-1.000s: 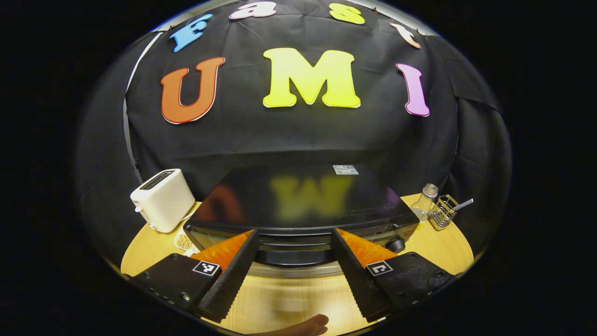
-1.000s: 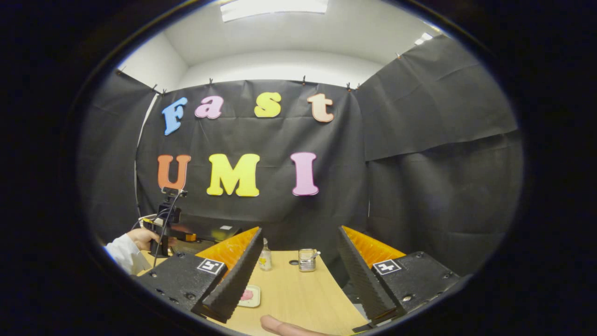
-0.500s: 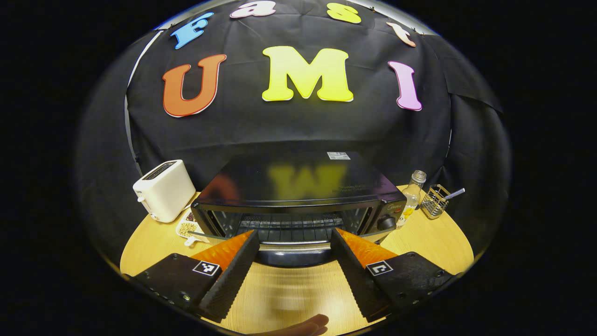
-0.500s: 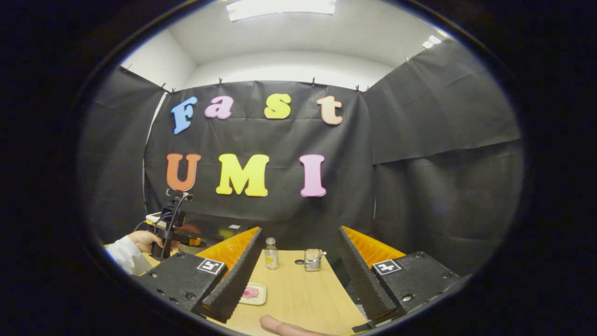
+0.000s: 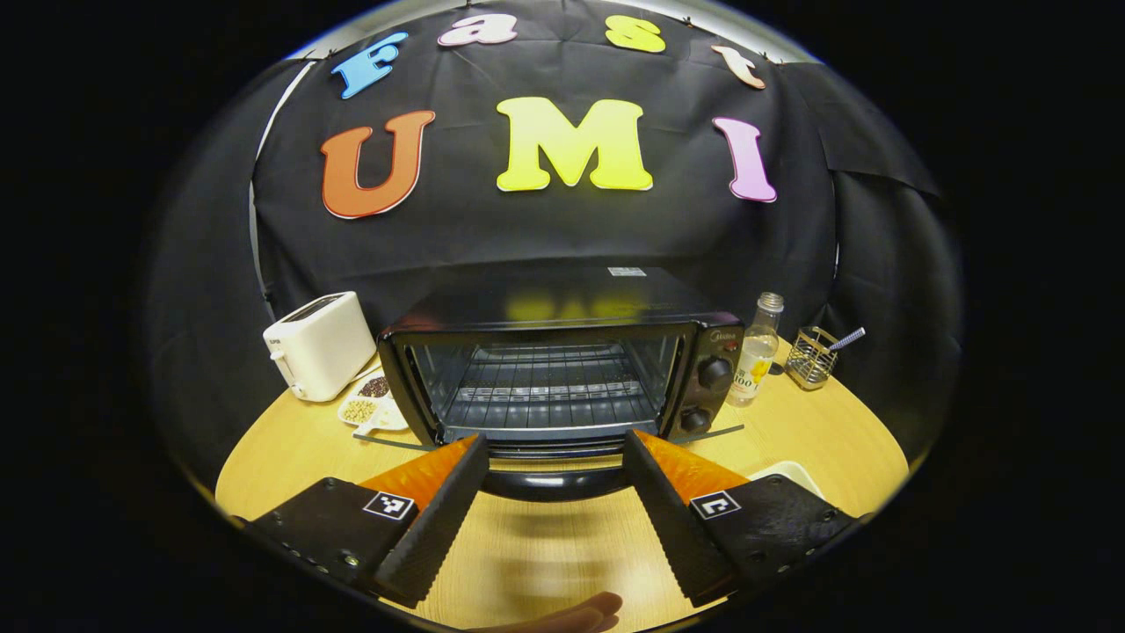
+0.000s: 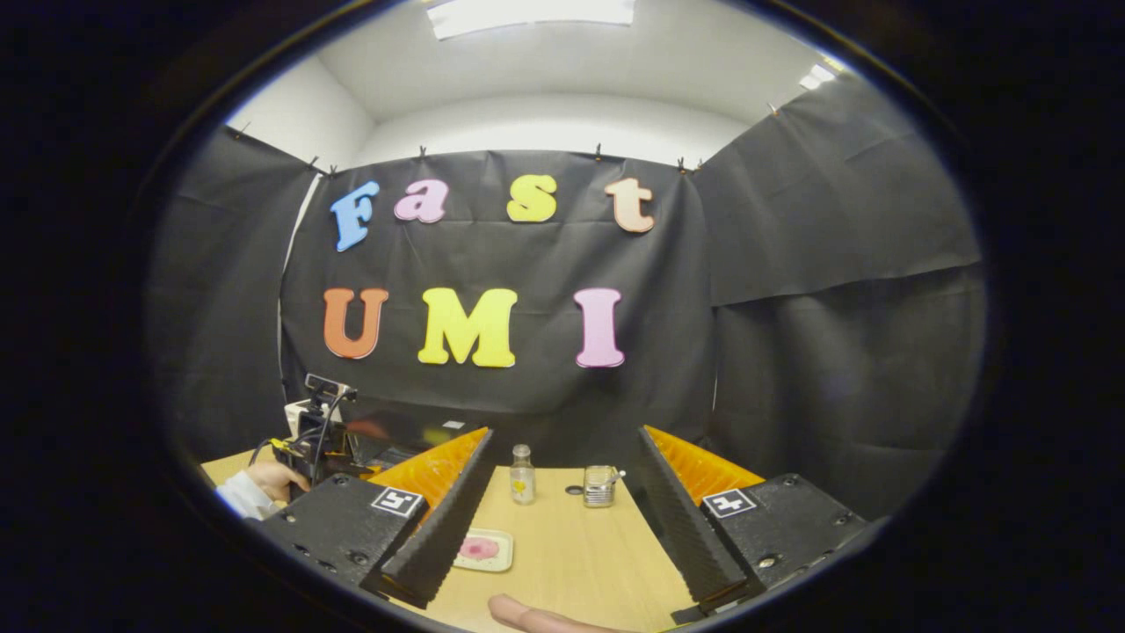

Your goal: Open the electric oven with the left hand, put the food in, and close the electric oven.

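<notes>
On the wooden table (image 5: 817, 440), the electric oven (image 5: 562, 369) stood open; left gripper (image 5: 554, 514) and right gripper (image 6: 562, 527) gaped empty, food plate (image 6: 483, 550) still outside.

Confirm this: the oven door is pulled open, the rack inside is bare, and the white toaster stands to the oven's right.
Wrong side. In the left gripper view the white toaster stands to the left of the oven. The door is open and the rack is bare, as you say.
</notes>
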Action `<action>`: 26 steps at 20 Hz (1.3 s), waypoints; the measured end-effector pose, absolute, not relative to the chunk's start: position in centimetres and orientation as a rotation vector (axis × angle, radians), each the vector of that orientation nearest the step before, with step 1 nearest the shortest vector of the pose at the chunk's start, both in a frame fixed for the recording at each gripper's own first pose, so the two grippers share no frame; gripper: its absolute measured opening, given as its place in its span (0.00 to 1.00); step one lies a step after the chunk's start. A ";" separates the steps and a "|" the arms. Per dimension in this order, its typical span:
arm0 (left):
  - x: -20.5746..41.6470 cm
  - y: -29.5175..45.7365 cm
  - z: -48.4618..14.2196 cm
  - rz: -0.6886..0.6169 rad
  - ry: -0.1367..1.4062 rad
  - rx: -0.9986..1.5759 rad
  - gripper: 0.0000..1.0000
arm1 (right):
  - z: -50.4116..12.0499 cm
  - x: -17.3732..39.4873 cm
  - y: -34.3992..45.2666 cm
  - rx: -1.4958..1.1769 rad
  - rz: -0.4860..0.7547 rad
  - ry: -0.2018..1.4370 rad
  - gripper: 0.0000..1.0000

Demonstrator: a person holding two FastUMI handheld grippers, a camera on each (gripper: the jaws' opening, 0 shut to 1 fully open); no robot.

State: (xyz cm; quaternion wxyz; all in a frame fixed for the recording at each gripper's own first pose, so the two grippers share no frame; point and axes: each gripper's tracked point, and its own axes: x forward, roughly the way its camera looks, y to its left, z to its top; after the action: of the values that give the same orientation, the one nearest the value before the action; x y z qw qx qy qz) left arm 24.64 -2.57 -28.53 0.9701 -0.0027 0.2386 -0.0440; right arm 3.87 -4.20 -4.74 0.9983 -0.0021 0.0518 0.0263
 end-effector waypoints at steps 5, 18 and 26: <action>22.9 -2.6 -30.0 -0.088 0.438 -0.001 0.98 | -5.6 4.1 -4.0 -0.001 0.055 0.119 1.00; 18.3 -2.9 -37.3 -0.083 0.482 -0.007 0.98 | -8.9 5.5 -3.1 0.001 0.054 0.202 1.00; 16.0 -2.8 -42.0 -0.092 0.661 0.008 0.98 | -11.0 6.9 -2.3 0.001 0.051 0.259 1.00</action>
State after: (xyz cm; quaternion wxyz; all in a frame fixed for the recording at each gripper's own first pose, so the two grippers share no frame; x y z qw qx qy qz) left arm 16.01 -2.84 -41.96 0.9449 0.0037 0.3243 -0.0453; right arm 6.92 -2.30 -10.96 0.9913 0.0003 0.1291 0.0253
